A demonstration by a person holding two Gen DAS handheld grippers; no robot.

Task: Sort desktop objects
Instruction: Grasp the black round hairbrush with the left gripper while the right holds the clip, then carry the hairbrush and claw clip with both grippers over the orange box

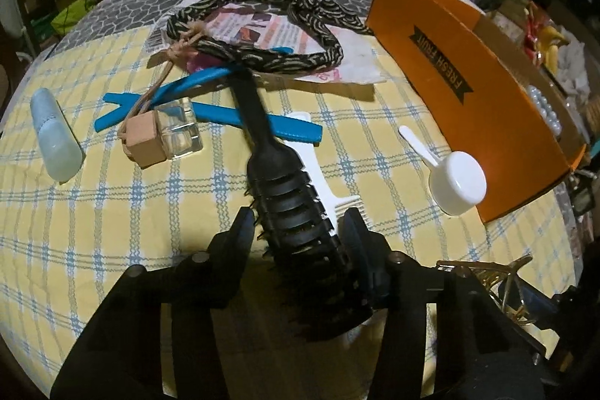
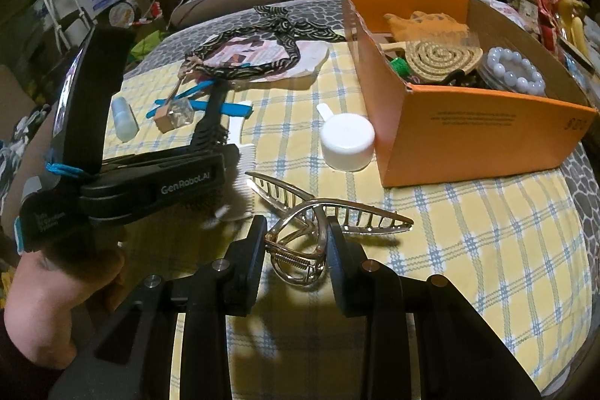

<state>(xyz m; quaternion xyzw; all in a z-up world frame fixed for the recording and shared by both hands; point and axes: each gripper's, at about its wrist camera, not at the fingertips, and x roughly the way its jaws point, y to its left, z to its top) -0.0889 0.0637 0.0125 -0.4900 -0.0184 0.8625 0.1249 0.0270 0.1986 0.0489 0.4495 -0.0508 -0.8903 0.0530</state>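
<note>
Where claw [image 1: 300, 231] closes, hairbrush [image 1: 296, 212] bristles hidden

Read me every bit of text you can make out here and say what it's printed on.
"FRESH FRUIT": black banner on the orange box wall.
"GenRobot.AI": side of the left tongs, seen from the right wrist.
Unreadable: small print on the box's near wall, the leaflet under the headband, the tongs' small label.

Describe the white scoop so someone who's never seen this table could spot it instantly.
Find the orange cardboard box on the yellow checked tablecloth. Just beside the box's near left corner lies the white scoop: a round plastic cup lying mouth down, with a short flat handle pointing away toward the sofa. The white comb nearby is flat and toothed and lies partly under the black hairbrush; the scoop is round and lies alone.
</note>
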